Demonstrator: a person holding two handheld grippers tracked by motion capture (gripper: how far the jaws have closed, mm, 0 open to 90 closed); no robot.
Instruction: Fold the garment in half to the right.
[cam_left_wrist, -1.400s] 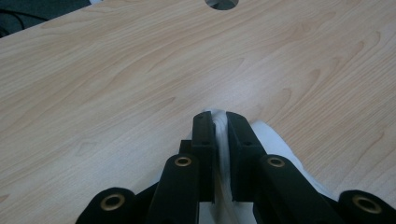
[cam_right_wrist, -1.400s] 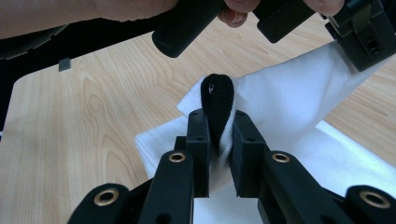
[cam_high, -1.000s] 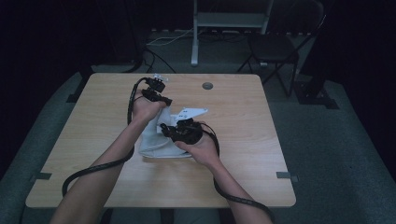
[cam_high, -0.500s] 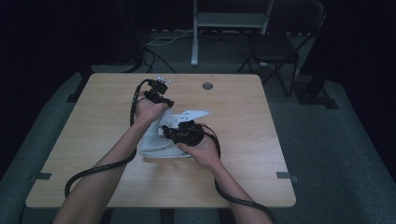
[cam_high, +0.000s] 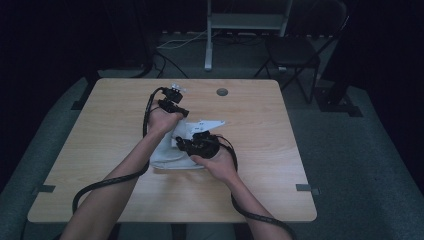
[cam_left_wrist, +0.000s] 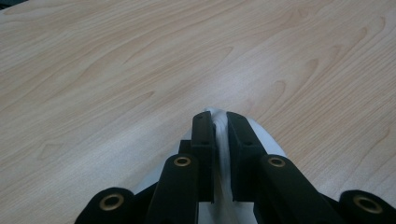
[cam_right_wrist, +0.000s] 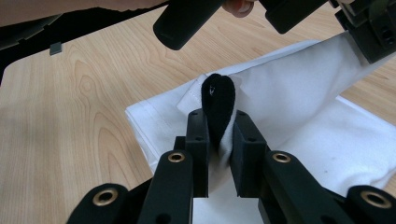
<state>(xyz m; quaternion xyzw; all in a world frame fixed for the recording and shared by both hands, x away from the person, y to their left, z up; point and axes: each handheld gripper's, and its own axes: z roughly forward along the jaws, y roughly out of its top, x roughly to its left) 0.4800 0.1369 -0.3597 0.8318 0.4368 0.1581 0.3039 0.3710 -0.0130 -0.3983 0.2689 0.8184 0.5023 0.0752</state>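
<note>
Near table centre, the left gripper (cam_high: 172, 100) pinches the white cloth's (cam_high: 170, 152) edge at eleven o'clock. At four o'clock the right gripper (cam_high: 192, 143) grips a black-and-white fold; both should probably pull evenly, keeping the fabric taut.

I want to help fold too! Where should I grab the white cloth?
Probably grab the white cloth by a loose hemmed edge or corner, coming in low from the side along the table. It lies flat, so only edges offer a fold to pinch, as the left gripper and right gripper already do.
</note>
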